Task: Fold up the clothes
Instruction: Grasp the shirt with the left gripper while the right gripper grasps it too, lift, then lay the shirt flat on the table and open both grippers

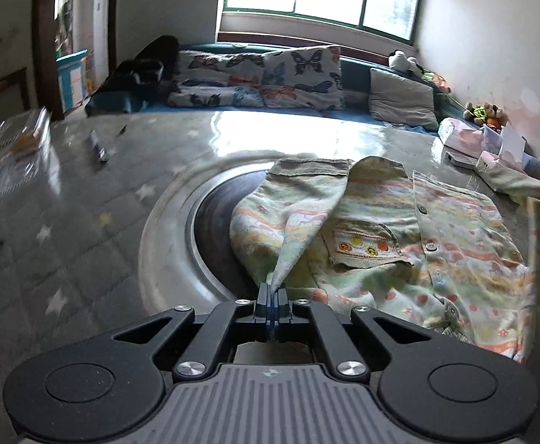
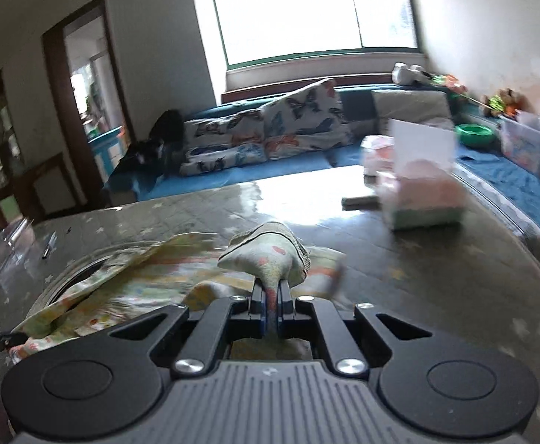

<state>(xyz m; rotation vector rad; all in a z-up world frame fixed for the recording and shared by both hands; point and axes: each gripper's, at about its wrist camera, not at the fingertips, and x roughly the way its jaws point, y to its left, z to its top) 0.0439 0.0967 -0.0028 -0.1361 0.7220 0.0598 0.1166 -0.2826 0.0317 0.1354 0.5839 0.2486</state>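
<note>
A small pale green shirt (image 1: pixel 455 229) with orange and yellow stripes, buttons and a chest pocket lies spread on the table. Its left sleeve (image 1: pixel 299 199) is lifted over the body, pinched at the edge by my left gripper (image 1: pixel 271 290), which is shut on the cloth. In the right wrist view my right gripper (image 2: pixel 271 288) is shut on the other sleeve (image 2: pixel 270 251), whose cuff bunches above the fingers, with the shirt body (image 2: pixel 129 288) lying to the left.
The shirt lies partly over a round metal-rimmed inset (image 1: pixel 181 229) in the star-patterned table. A clear plastic box (image 1: pixel 14 148) and a dark stick (image 1: pixel 97 146) sit at left. Tissue packs (image 2: pixel 418 192) stand at right. A blue couch with butterfly pillows (image 1: pixel 258 77) lies beyond.
</note>
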